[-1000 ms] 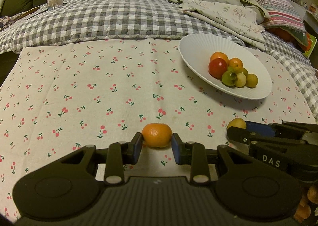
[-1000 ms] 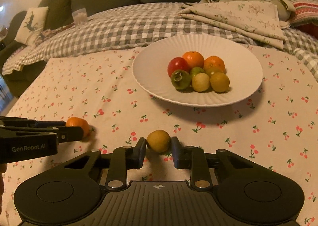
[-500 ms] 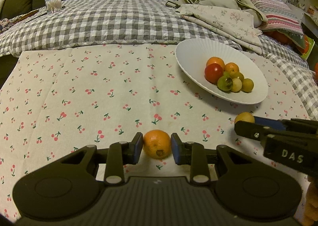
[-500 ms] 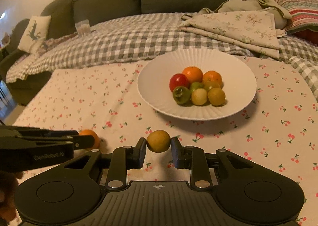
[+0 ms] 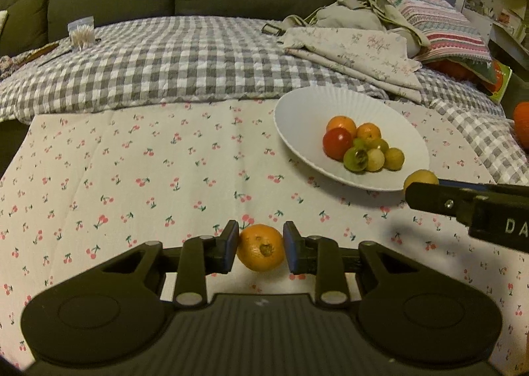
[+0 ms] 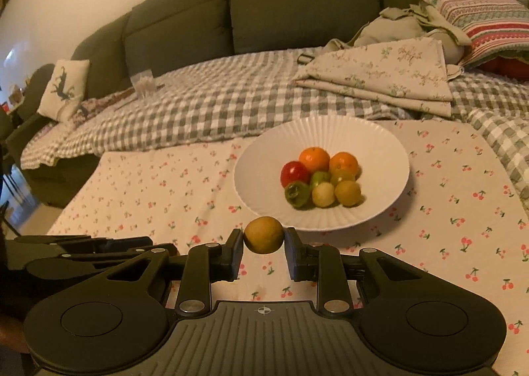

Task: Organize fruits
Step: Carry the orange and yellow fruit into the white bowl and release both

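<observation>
— Fruit check: what does each hand hold?
— Left gripper (image 5: pixel 260 252) has its jaws pressed onto a small orange (image 5: pixel 261 252), stem scar facing the camera. Right gripper (image 6: pixel 264 245) has its jaws closed against a yellow-green fruit (image 6: pixel 264 234), one pad on each side.
— Are they resting on the cloth?
— Both seem raised above the cherry-print tablecloth (image 5: pixel 148 177); in the left wrist view a shadow lies on the cloth under the right gripper.
— Where is the plate?
— White fluted plate (image 6: pixel 380 157) sits on the tablecloth, ahead of the right gripper, with the held yellow-green fruit just in front of its near rim. From the left wrist view the plate (image 5: pixel 304 118) is ahead and to the right, well apart from the orange.
— What lies in it?
— I count 7 fruits in 1 tight cluster: 2 oranges at the back, 1 red fruit (image 6: pixel 294 173) on the left, and 4 green or yellowish ones in front.
— Surroundings?
— Grey checked blanket (image 5: pixel 182 62) beyond the tablecloth, folded floral cloth (image 6: pixel 390 78) on it, dark green sofa (image 6: pixel 297 2) behind.
</observation>
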{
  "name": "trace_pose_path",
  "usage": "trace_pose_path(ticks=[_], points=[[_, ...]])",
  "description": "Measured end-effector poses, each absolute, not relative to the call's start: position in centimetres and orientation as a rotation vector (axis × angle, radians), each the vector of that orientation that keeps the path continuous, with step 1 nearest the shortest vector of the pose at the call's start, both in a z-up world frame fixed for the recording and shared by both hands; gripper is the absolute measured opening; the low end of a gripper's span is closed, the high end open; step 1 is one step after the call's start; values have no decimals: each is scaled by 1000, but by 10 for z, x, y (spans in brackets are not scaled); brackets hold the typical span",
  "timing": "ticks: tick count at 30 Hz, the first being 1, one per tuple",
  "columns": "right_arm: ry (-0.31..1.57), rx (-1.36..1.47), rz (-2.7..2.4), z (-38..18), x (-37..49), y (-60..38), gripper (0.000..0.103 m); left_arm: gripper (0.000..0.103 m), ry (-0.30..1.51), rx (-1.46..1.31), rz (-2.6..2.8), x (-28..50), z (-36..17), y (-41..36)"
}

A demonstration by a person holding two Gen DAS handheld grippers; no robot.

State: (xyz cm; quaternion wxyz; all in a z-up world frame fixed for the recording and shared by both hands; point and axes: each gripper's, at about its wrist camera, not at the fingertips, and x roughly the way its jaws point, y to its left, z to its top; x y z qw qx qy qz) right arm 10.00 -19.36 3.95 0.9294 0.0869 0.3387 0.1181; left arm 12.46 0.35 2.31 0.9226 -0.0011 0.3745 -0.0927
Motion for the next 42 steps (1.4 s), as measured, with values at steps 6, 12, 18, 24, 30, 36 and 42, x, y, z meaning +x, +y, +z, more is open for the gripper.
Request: trace_pose_path(ticks=[6, 12, 18, 24, 30, 36, 42], points=[[671, 190, 215, 45, 100, -205, 25, 27, 725, 47, -196, 124, 30, -8], [661, 208, 191, 48, 103, -215, 25, 27, 704, 87, -204, 126, 36, -19], [653, 217, 164, 50, 107, -226, 25, 27, 683, 123, -203, 136, 41, -29], [652, 226, 139, 49, 116, -237, 25, 27, 668, 142, -208, 150, 41, -37], [656, 223, 118, 45, 128, -246, 25, 25, 681, 96, -230, 172, 35, -36], [665, 219, 93, 37, 144, -256, 25, 22, 657, 99, -267, 191, 31, -40], [686, 206, 76, 24, 163, -260, 25, 21, 745, 27, -326, 200, 25, -32]])
